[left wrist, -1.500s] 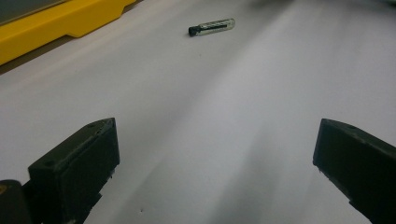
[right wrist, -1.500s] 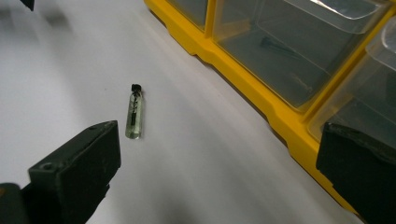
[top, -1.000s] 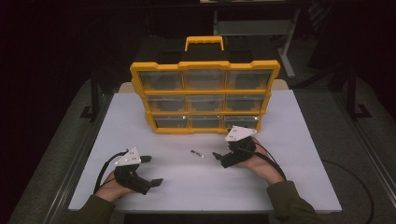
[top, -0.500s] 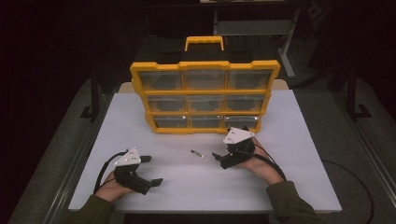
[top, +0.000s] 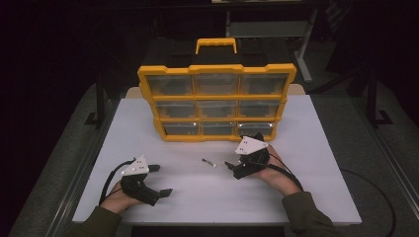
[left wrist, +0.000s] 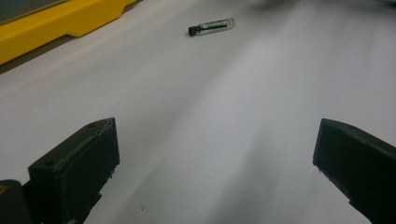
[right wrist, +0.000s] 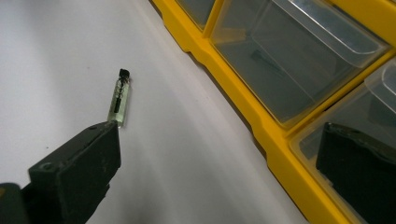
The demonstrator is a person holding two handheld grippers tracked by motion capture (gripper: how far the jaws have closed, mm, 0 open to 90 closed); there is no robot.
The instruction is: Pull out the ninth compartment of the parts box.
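Vial (top: 209,162): lies on table (top: 316,148) between your grippers, near organizer (top: 217,98).
Contents: too small to identify.
Right gripper (top: 236,166): jaws apart, vial just beyond one tip.
Left gripper (top: 159,179): jaws wide, empty.

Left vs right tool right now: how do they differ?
The left tool sits near the table's front edge, far from the vial; the right tool lies just beside the vial. The left tool is far from the yellow organizer; the right tool sits close to its bottom row. Both are open, hand-held and empty.
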